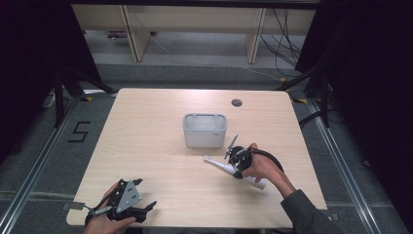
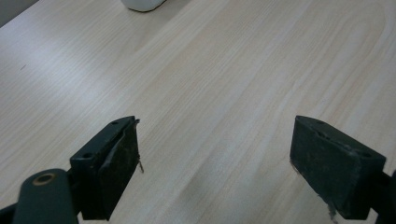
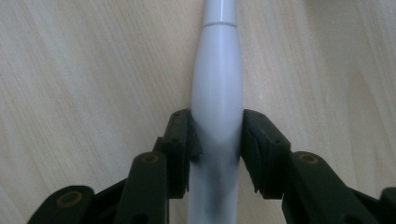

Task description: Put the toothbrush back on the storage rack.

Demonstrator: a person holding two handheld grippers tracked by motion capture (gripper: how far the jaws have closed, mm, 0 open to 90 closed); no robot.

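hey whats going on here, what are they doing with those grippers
A person at a light wooden table holds a two-jaw gripper in each hand. The right gripper has its jaws closed on the body of a slim white electric toothbrush, which lies flat on the table just in front of a pale grey rectangular plastic holder. The left gripper rests near the table's front left corner, jaws wide open with nothing between them.
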